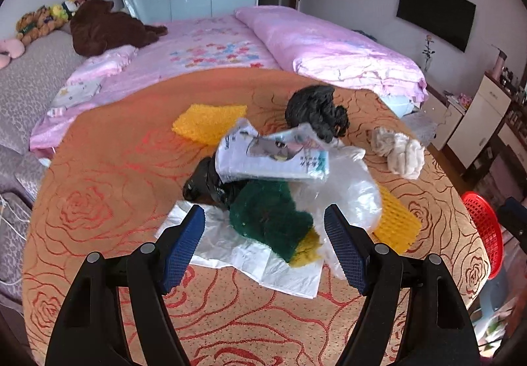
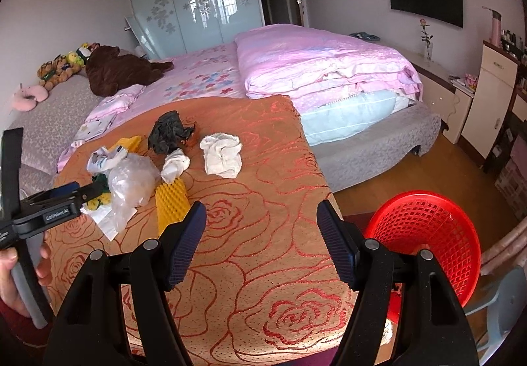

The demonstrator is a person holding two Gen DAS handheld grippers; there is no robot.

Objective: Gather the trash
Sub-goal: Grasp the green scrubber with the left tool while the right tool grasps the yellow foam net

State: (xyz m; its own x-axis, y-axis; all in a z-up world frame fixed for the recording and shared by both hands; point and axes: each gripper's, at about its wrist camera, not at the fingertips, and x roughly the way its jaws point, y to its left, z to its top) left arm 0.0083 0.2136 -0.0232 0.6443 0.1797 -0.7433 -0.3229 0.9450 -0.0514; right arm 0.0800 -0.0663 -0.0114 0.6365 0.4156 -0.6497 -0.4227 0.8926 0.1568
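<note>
A heap of trash lies on the orange rose-patterned cloth [image 1: 108,201]. In it are a dark green mesh wad [image 1: 270,221], a printed white wrapper [image 1: 273,152], a clear plastic bag [image 1: 346,191], a black bag [image 1: 207,185] and a white sheet [image 1: 263,264]. My left gripper [image 1: 265,224] is open, its blue pads on either side of the green wad without pressing it. A second black bag [image 1: 316,112], two yellow foam nets [image 1: 210,122] [image 1: 395,224] and a white crumpled rag [image 1: 402,152] lie around. My right gripper [image 2: 262,221] stands open and empty over bare cloth, near the red basket [image 2: 425,234].
The red basket [image 1: 484,227] sits off the cloth's right edge on a pale chair. In the right wrist view, my left gripper [image 2: 89,191] and a hand [image 2: 10,267] show at the left. A bed with a pink quilt [image 2: 322,63] lies behind.
</note>
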